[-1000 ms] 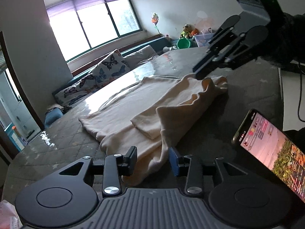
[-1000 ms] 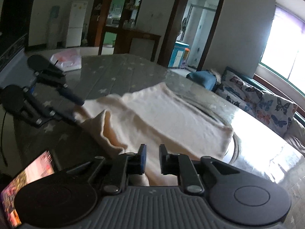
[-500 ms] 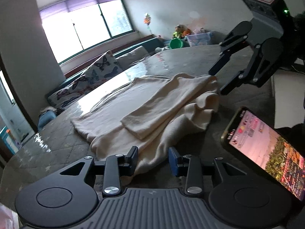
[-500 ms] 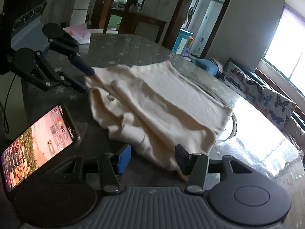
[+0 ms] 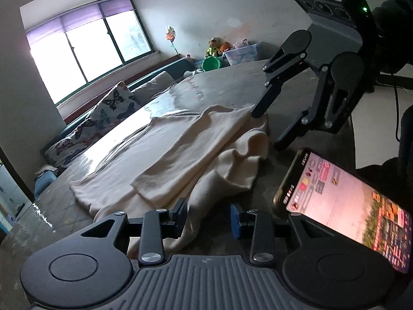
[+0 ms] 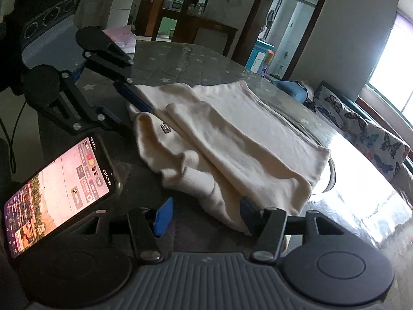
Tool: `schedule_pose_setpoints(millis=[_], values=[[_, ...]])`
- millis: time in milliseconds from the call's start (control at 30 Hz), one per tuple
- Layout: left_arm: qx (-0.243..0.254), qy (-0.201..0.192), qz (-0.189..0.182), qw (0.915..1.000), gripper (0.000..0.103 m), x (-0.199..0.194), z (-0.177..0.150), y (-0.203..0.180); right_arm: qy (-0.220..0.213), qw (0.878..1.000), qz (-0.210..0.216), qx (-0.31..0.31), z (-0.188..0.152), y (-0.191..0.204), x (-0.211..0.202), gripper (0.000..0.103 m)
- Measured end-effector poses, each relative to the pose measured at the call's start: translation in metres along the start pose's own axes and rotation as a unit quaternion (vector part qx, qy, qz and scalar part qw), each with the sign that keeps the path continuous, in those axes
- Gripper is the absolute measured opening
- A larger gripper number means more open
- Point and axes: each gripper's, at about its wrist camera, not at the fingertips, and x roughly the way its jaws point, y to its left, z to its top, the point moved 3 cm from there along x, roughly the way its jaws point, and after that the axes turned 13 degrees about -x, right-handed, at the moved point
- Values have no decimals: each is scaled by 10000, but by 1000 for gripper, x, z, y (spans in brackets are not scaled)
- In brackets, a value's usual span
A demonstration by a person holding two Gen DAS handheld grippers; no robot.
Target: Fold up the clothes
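right tongs (image 6: 204, 215) opening beside phone (image 6: 59, 188), writing illegible.

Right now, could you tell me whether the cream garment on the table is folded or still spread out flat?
Partly folded. The cream garment has one long panel doubled over its body, but its near edge lies bunched and rumpled on the table.

cream garment (image 5: 180, 155), star-patterned grey tablecloth (image 6: 180, 64)

The cream garment (image 5: 180, 155) is looking soft, matt, fleecy cloth. The surface (image 6: 180, 62) is showing quilted fabric, shining glossy near the window.
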Motion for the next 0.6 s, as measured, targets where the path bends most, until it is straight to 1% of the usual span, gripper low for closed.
schedule_pose_setpoints(millis=[67, 100, 167, 233, 367, 467, 500, 533, 567, 600], values=[[-6, -26, 5, 10000, 36, 4, 2, 0, -20, 10000, -16, -61, 0, 1, 1, 59], [-23, -53, -3, 10000, 32, 5, 3, 0, -35, 10000, -19, -86, 1, 1, 1, 59], [-120, -101, 7, 9999, 13, 8, 5, 2, -66, 9999, -27, -132, 1, 2, 3, 59], [-348, -193, -17, 9992, 10, 6, 10, 8, -127, 9998, -33, -166, 3, 2, 6, 59], [-772, -368, -48, 9963, 9, 1, 19, 21, -239, 9995, -73, -174, 6, 0, 12, 56], [-924, -389, -62, 9949, 9, -1, 22, 26, -296, 9995, -107, -37, 9, -4, 19, 44], [-891, -363, -35, 9954, 9, -1, 21, 25, -313, 9995, -95, 22, 10, -5, 20, 28], [-859, -338, -9, 9957, 10, -1, 20, 25, -358, 9993, -25, 144, 11, -8, 20, 21], [-799, -307, 26, 9963, 13, -1, 18, 23, -403, 9988, 45, 267, 12, -10, 20, 16], [-721, -272, 66, 9970, 13, -1, 16, 20, -484, 9976, 124, 482, 14, -15, 18, 11]])
